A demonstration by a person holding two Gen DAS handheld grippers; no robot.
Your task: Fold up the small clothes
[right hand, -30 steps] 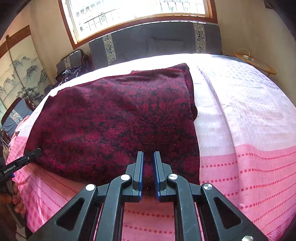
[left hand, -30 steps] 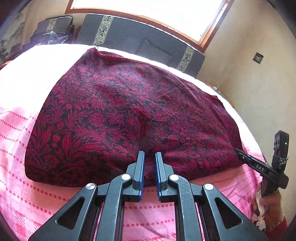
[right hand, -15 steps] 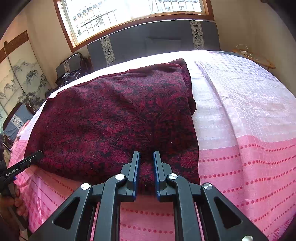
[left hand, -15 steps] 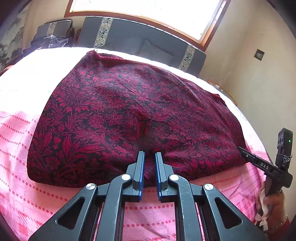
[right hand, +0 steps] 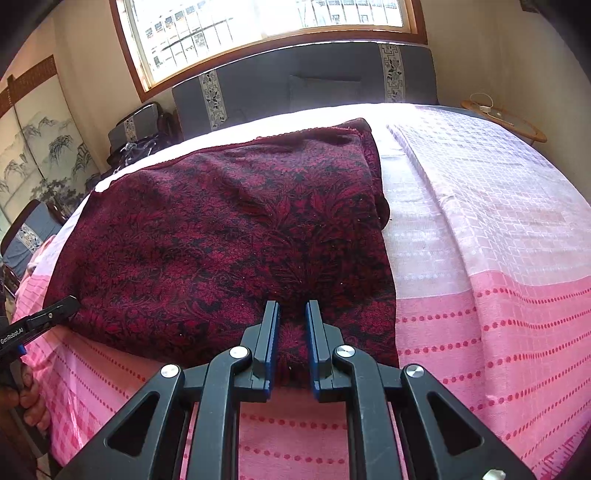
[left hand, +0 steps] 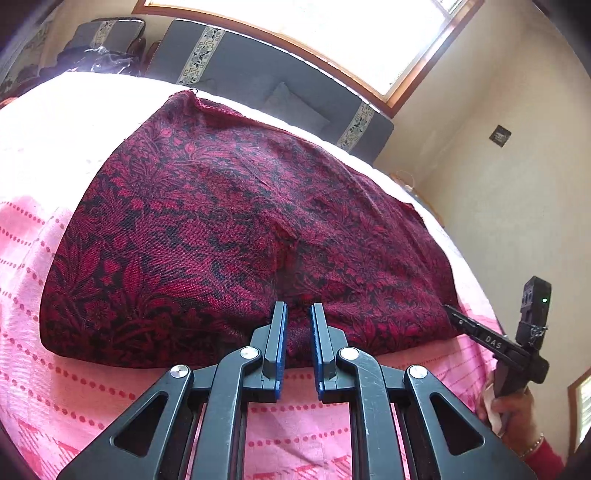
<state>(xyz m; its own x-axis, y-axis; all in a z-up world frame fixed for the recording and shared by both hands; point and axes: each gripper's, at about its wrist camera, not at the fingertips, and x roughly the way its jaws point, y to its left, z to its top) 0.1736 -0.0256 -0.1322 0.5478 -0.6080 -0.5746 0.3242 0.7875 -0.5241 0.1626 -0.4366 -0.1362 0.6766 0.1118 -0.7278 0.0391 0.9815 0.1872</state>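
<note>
Red floral cloth on the bedspread — left gripper and right gripper, angled down, each pinch its near edge.

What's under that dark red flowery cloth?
The red cloth lies on a pink and white bedspread, which shows all round it. Whatever lies beneath its middle is covered, so I cannot tell.

left wrist view tilts and swings a little, the red patterned cloth now sits lower and more slanted in it, more of the window shows, the right gripper appears slightly lower at the edge
</note>
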